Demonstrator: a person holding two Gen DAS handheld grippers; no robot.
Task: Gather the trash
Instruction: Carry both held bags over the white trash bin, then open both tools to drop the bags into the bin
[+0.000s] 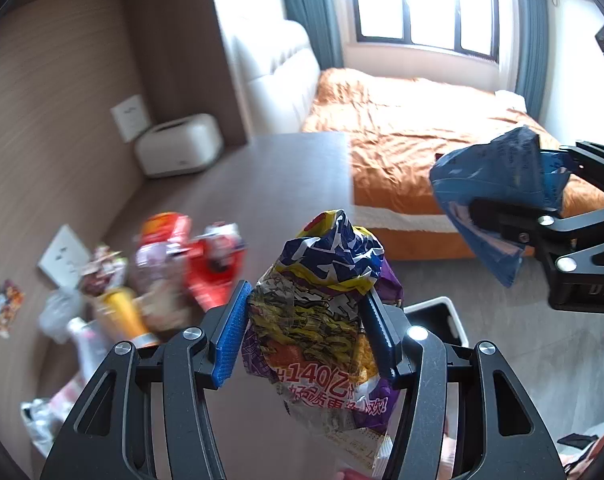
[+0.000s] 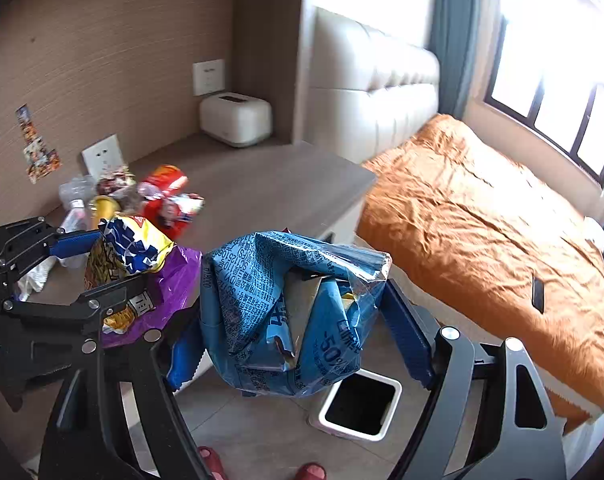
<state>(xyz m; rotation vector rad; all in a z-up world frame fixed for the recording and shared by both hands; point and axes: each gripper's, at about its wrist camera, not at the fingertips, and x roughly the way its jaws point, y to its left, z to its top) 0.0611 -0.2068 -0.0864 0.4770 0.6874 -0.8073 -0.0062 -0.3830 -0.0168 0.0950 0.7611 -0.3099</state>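
Observation:
My left gripper (image 1: 305,332) is shut on a crumpled purple and yellow noodle wrapper (image 1: 321,300), held in the air past the desk edge; it also shows in the right wrist view (image 2: 130,256). My right gripper (image 2: 298,344) is shut on a crumpled blue snack bag (image 2: 286,304), held above the white trash bin (image 2: 357,436) on the floor. The blue bag also shows at the right of the left wrist view (image 1: 497,188). A pile of wrappers, a bottle and a cup (image 2: 142,196) lies on the brown desk (image 2: 262,184).
A white toaster-like box (image 2: 236,120) stands at the desk's back. A bed with an orange cover (image 2: 481,220) lies to the right, with a dark phone (image 2: 537,294) on it. Red slippers (image 2: 212,460) show on the floor below.

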